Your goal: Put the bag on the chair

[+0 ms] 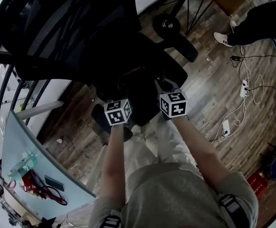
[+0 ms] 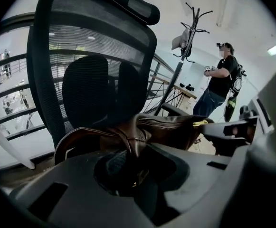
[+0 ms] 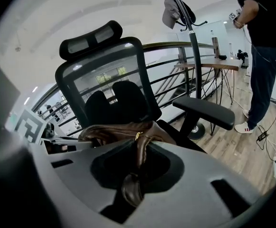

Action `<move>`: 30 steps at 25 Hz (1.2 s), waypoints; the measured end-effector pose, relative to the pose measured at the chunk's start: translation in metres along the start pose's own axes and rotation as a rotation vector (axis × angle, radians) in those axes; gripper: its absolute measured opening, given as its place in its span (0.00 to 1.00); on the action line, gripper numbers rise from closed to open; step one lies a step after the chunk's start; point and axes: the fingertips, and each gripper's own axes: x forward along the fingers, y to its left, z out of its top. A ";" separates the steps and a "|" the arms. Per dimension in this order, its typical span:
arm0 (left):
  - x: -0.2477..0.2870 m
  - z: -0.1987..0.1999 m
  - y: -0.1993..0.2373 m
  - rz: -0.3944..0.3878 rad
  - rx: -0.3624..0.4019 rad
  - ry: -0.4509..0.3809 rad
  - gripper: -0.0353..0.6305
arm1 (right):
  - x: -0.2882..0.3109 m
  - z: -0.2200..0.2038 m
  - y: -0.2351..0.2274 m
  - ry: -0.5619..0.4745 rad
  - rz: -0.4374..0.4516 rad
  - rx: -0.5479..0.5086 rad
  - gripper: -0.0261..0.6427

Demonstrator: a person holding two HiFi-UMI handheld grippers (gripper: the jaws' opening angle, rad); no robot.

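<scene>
A: Watching both pairs of tongs here. The left tongs point(image 2: 131, 156) are pinched nearly closed on a fold of the bag point(image 2: 176, 126), brown leather. The right tongs point(image 3: 137, 171) are clamped just as narrowly on its strap point(image 3: 138, 151).

B: And the bag hangs between them in front of the chair point(image 3: 110, 75): backrest at twelve o'clock, armrest point(image 3: 205, 112) out at three.

A: Over the seat point(image 3: 173, 129), yes. Whether its bottom touches the seat I can't tell, because the tongs' own bodies hide it.

B: That's the first danger, I'd say. Let go while it's hanging and it drops, and soft leather could slump forward toward six o'clock, off the front edge onto the floor point(image 1: 214, 94).

A: Second one is uneven release. If one pair opens first, the whole weight swings on the other, and the bag likely tips sideways toward that armrest.

B: The strap worries me too. It runs right down through the right tongs, with the end dangling below. Pull back before it's free and it may drag the bag off with it.

A: And there's a wheel point(image 1: 168, 25) under that chair, up at twelve o'clock from the head. Lean on the seat while lowering and the chair could roll away.

B: So, my guess: low, level, well back on the seat.
</scene>
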 end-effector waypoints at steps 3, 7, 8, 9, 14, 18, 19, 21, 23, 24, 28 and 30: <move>0.011 -0.011 0.005 0.007 -0.018 0.033 0.14 | 0.009 -0.011 -0.005 0.030 -0.009 0.008 0.10; 0.021 -0.024 0.009 0.010 -0.013 0.068 0.14 | 0.017 -0.026 -0.012 0.064 -0.026 0.038 0.10; 0.023 -0.027 0.009 0.011 -0.008 0.074 0.14 | 0.018 -0.029 -0.014 0.066 -0.030 0.046 0.10; 0.024 -0.030 0.010 0.013 -0.005 0.080 0.14 | 0.019 -0.032 -0.015 0.067 -0.033 0.051 0.10; 0.030 -0.036 0.012 0.024 -0.015 0.101 0.14 | 0.025 -0.034 -0.020 0.073 -0.039 0.054 0.11; 0.030 -0.034 0.012 0.028 -0.029 0.097 0.15 | 0.027 -0.033 -0.020 0.080 -0.049 0.052 0.12; 0.030 -0.033 0.013 0.031 -0.032 0.096 0.15 | 0.027 -0.033 -0.020 0.084 -0.052 0.051 0.12; 0.029 -0.032 0.013 0.040 -0.037 0.090 0.16 | 0.028 -0.034 -0.020 0.097 -0.055 0.053 0.15; 0.027 -0.031 0.014 0.041 -0.056 0.077 0.19 | 0.027 -0.036 -0.019 0.104 -0.052 0.064 0.23; 0.026 -0.030 0.014 0.036 -0.077 0.067 0.22 | 0.027 -0.035 -0.018 0.101 -0.049 0.072 0.30; 0.020 -0.016 0.010 0.004 -0.132 0.007 0.47 | 0.021 -0.026 -0.025 0.065 -0.078 0.084 0.43; 0.016 -0.009 0.007 -0.004 -0.105 -0.013 0.49 | 0.017 -0.022 -0.028 0.059 -0.095 0.081 0.44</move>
